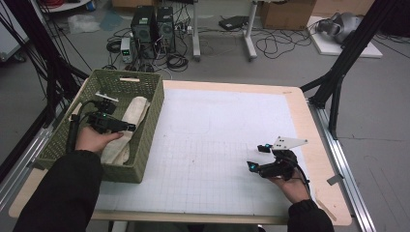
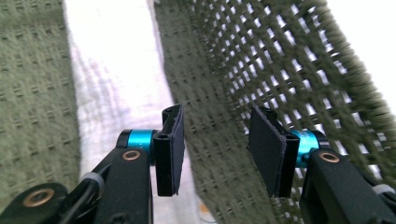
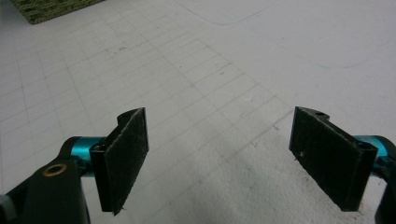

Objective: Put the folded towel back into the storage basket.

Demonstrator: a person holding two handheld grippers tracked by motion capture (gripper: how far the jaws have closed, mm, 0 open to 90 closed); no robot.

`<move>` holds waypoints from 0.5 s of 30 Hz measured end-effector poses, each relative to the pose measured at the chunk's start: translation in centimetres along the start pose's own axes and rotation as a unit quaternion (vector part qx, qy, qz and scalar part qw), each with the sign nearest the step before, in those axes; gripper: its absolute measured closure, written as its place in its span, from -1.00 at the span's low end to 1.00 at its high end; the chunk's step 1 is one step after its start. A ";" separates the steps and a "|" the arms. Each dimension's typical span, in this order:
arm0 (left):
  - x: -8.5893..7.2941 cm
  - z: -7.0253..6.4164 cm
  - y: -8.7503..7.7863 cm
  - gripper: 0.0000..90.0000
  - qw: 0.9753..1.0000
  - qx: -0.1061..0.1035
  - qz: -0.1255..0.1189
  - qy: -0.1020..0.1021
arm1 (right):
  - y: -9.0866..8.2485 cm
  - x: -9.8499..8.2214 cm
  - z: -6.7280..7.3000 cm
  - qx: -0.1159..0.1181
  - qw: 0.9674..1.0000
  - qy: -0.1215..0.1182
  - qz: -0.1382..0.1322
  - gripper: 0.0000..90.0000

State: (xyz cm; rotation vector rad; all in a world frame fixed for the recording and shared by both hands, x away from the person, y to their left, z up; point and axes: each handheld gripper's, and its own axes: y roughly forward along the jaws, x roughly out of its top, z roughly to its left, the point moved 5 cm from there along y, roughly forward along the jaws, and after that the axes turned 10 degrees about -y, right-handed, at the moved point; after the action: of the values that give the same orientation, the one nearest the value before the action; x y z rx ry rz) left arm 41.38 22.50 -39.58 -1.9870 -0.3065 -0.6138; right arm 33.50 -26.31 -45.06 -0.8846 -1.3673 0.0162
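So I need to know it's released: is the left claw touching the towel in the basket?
Apart. In the left gripper view the left claw stands open above the towel, nothing between its pads.

White cloth (image 1: 126, 129): an off-white, textured towel, folded or bunched into a long, narrow strip. It lies flat on the floor of the green woven basket (image 1: 150, 121), running lengthwise along the basket's right-hand wall and touching it, from near the far end toward the near end. In the left gripper view the cloth (image 2: 112, 79) appears as a pale band between the basket's floor and the foot of its openwork wall (image 2: 280, 60).
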 end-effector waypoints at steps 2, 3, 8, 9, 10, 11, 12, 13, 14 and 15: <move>0.1 -0.1 -0.2 0.19 1.000 -0.009 -0.006 -0.003 | 0.0 0.0 0.0 0.000 1.000 -0.001 -0.003 -0.59; 0.2 -0.1 -0.3 0.18 1.000 -0.020 -0.009 -0.008 | 0.0 0.0 -0.1 0.000 1.000 -0.001 -0.002 -0.59; 0.4 -0.3 -0.9 0.14 0.998 -0.051 -0.027 -0.028 | 0.0 0.1 -0.1 0.001 1.000 0.003 -0.004 -0.61; 0.4 -0.3 -1.0 0.13 0.997 -0.058 -0.031 -0.034 | 0.0 0.2 0.0 0.001 1.000 0.002 -0.006 -0.61; 0.5 -0.3 -1.1 0.12 0.996 -0.071 -0.039 -0.041 | 0.0 0.2 -0.1 0.001 1.000 0.002 -0.006 -0.62; 0.6 -0.3 -1.4 0.11 0.994 -0.081 -0.047 -0.047 | 0.0 0.1 -0.1 0.002 1.000 0.001 -0.006 -0.62; 0.6 -0.2 -1.5 0.10 0.993 -0.090 -0.056 -0.053 | 0.0 0.1 -0.1 0.002 1.000 0.002 -0.005 -0.62; 0.6 -0.3 -1.7 0.10 0.991 -0.100 -0.062 -0.059 | 0.0 0.2 -0.1 0.002 1.000 0.001 -0.005 -0.62; 0.7 -0.3 -1.8 0.09 0.990 -0.107 -0.067 -0.063 | 0.1 0.2 0.0 0.003 1.000 0.004 -0.005 -0.62; 0.7 -0.3 -1.9 0.09 0.989 -0.113 -0.073 -0.068 | 0.1 0.2 0.0 0.003 1.000 0.000 -0.007 -0.62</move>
State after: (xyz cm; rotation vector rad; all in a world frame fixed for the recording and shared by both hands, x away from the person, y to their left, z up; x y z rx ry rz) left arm 40.99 23.09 -37.65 -2.2446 -0.4869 -0.6280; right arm 33.64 -26.11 -44.93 -0.8695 -1.3727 0.0099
